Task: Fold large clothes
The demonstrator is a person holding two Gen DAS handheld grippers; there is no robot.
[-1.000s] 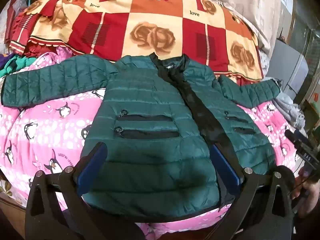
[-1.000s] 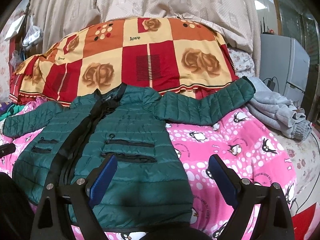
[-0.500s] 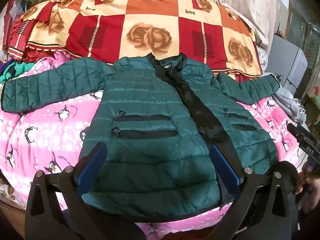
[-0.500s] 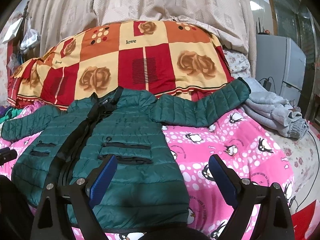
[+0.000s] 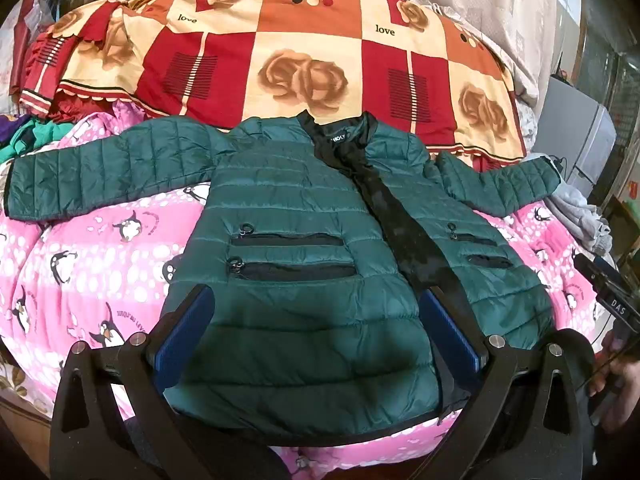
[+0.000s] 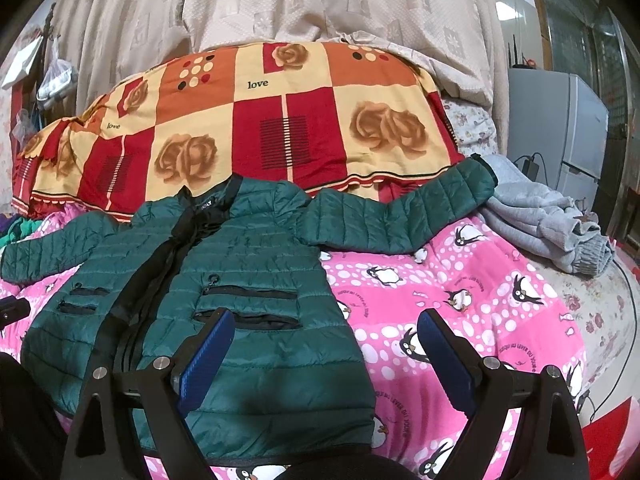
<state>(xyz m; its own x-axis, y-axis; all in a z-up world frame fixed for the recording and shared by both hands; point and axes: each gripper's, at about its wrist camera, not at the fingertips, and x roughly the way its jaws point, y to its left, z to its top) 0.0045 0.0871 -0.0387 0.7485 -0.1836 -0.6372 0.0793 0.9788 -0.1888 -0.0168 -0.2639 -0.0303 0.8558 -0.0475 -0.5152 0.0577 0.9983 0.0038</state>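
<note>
A dark green quilted jacket (image 5: 304, 248) lies flat, front up, on a pink penguin bedspread (image 5: 92, 264), both sleeves spread out to the sides. It also shows in the right wrist view (image 6: 248, 280). My left gripper (image 5: 316, 332) is open and empty, hovering over the jacket's lower hem. My right gripper (image 6: 328, 360) is open and empty over the jacket's right hem edge and the bedspread (image 6: 460, 300). The right gripper's body also shows at the far right of the left wrist view (image 5: 608, 292).
A red, orange and cream rose blanket (image 5: 304, 52) is heaped behind the jacket. A grey garment (image 6: 548, 220) lies at the right by the sleeve cuff. A grey cabinet (image 6: 560, 120) stands beyond. Coloured clothes (image 5: 24, 140) lie at the far left.
Both grippers have drawn back and risen slightly; the jacket sits a little lower and farther in each view. The jacket itself has not moved. Both grippers stay open.
</note>
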